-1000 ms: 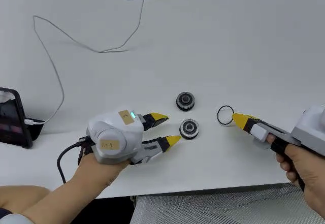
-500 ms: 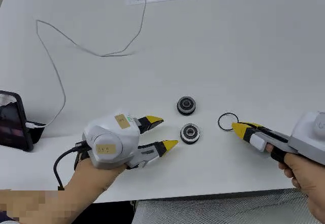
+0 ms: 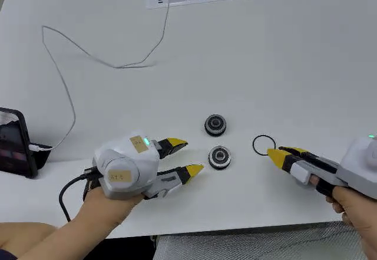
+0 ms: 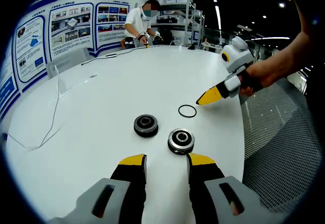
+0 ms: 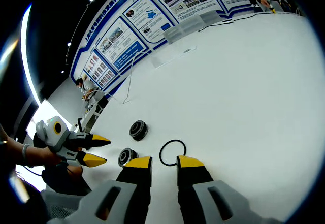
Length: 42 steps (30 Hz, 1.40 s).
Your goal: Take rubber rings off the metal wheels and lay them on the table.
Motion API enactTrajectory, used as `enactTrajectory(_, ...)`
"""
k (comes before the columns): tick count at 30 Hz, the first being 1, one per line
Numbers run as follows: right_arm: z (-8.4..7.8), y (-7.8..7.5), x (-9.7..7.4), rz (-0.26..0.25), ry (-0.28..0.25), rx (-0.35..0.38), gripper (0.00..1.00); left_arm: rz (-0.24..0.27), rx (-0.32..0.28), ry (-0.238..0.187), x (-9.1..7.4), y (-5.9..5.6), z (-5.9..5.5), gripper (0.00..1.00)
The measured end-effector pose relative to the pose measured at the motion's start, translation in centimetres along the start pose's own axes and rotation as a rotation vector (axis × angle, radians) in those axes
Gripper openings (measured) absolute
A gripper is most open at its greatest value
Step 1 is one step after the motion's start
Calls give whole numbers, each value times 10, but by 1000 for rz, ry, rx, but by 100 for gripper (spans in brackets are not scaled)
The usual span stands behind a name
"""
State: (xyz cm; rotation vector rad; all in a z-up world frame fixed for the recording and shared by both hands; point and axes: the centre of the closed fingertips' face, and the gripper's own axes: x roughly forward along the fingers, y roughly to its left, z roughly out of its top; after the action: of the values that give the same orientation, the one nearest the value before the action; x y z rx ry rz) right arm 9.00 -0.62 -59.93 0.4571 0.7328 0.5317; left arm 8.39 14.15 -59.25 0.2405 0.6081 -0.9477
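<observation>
L gripper (image 3: 188, 155) is held low at the left of the white table (image 3: 283, 65), jaws spread, nothing between them, tips aimed toward the nearer wheel. 2 round metal wheels w/ dark hubs are counted: far one (image 3: 215, 125) and near one (image 3: 220, 157), just apart. Right of them, 1 thin black rubber ring (image 3: 264, 135) is laid flat on the table, clear of both wheels. R gripper (image 3: 281, 151) has been drawn back slightly vs. a sec ago. Its jaws are parted and empty, tips just short of the ring. That ring is judged delivered. The far wheel's rim looks darker, so prob. 1 ring is left; not certain.
</observation>
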Motion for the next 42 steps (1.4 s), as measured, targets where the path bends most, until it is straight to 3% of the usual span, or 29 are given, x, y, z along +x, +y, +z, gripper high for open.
enactTrajectory(3, -5, 16, 4, 42, 21, -40, 18, -3, 4, -8, 1, -1, 3, 30)
enactTrajectory(10, -10, 35, 14, 84, 40, -55, 17, -15, 9, -19, 4, -4, 8, 27)
enactTrajectory(30, -19, 49, 26, 132, 71, -52, 16, -71, 45, -22, 20, -19, 23, 21)
enactTrajectory(42, -21, 56, 31, 156, 76, -50, 15, -97, 75, 0, 32, -26, 23, 18)
